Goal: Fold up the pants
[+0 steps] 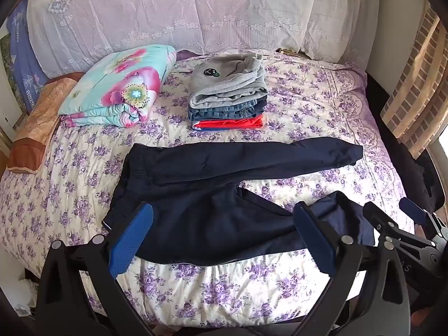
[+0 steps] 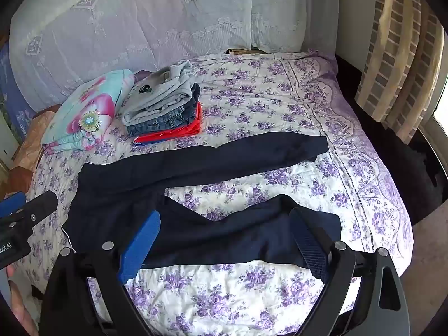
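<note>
Dark navy pants (image 1: 201, 193) lie spread on the floral bedspread (image 1: 212, 288), waist to the left, the two legs splayed apart to the right; they also show in the right wrist view (image 2: 196, 196). My left gripper (image 1: 224, 212) is open, hovering over the near edge of the seat and near leg. My right gripper (image 2: 225, 219) is open above the near leg, close to its cuff (image 2: 327, 224). The right gripper also shows in the left wrist view (image 1: 392, 210), and the left gripper in the right wrist view (image 2: 30, 198) by the waistband. Neither holds cloth.
A stack of folded clothes (image 1: 226, 95), grey on top, jeans and red below, sits behind the pants. A folded flowered quilt (image 1: 120, 86) lies to its left. White lace-covered pillows (image 1: 196, 8) line the headboard. The bed's right edge (image 2: 403, 224) drops to the floor.
</note>
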Demonstrator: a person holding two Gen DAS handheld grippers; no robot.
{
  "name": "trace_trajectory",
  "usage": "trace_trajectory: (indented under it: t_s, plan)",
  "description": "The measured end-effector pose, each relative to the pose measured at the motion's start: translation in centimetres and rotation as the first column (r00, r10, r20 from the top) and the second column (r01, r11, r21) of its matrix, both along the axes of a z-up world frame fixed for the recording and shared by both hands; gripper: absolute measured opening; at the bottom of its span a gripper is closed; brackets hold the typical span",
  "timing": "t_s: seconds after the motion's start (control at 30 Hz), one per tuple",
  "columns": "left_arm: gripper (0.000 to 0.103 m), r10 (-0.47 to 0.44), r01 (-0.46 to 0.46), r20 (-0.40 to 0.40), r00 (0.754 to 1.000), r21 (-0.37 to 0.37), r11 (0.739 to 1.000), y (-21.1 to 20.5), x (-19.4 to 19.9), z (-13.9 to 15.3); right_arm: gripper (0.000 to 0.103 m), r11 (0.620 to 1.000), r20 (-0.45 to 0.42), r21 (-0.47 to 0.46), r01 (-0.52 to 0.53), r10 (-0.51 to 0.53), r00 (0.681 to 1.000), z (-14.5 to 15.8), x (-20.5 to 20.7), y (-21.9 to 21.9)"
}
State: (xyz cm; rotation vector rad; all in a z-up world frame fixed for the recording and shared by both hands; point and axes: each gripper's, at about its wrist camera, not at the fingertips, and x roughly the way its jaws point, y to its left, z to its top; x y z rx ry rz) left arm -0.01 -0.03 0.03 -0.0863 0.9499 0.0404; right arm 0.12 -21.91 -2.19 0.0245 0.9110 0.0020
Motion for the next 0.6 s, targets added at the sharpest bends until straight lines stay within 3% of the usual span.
trace_trajectory:
  t_s: [0.6]
  plan:
    - [0.098, -0.016, 0.016, -0.003, 1.0, 0.014, 1.0, -0.68, 0.33, -0.49, 0.093, 1.0, -0.011, 0.01, -0.003, 0.003, 1.0, -0.58, 0.48, -0.11]
